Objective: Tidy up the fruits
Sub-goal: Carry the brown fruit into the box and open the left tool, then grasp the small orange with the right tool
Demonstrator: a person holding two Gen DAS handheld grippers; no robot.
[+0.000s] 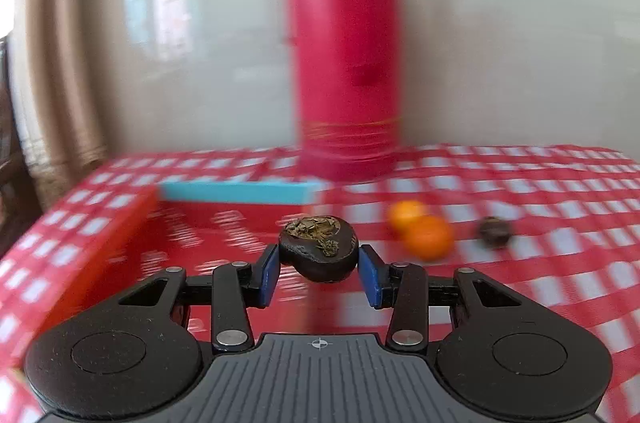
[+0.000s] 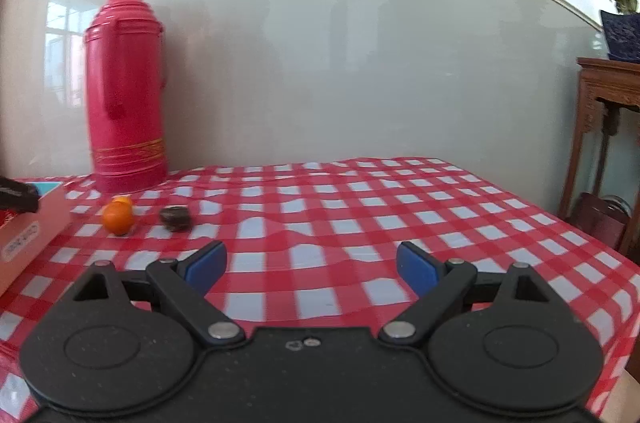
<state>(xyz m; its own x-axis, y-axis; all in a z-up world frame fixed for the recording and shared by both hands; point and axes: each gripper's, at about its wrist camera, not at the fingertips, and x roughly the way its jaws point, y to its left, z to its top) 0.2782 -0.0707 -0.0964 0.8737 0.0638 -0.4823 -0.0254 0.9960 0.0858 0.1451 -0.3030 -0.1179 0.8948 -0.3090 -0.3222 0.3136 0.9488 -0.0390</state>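
Two oranges (image 2: 118, 217) and a dark fruit (image 2: 176, 217) wait on the checkered desk (image 2: 360, 207) as the left gripper (image 1: 318, 265), fingers clamped on another dark fruit (image 1: 318, 250), carries it over the red box (image 1: 100, 235), apparently its destination. The right gripper (image 2: 312, 265) hovers, fingers apart, near a red thermos (image 2: 126, 91).

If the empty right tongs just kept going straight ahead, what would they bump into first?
Probably nothing on the way: the right tongs stand open over bare checked cloth. The oranges, dark fruit and flask sit off to the left. Eventually, likely the cloth or the grey wall behind.
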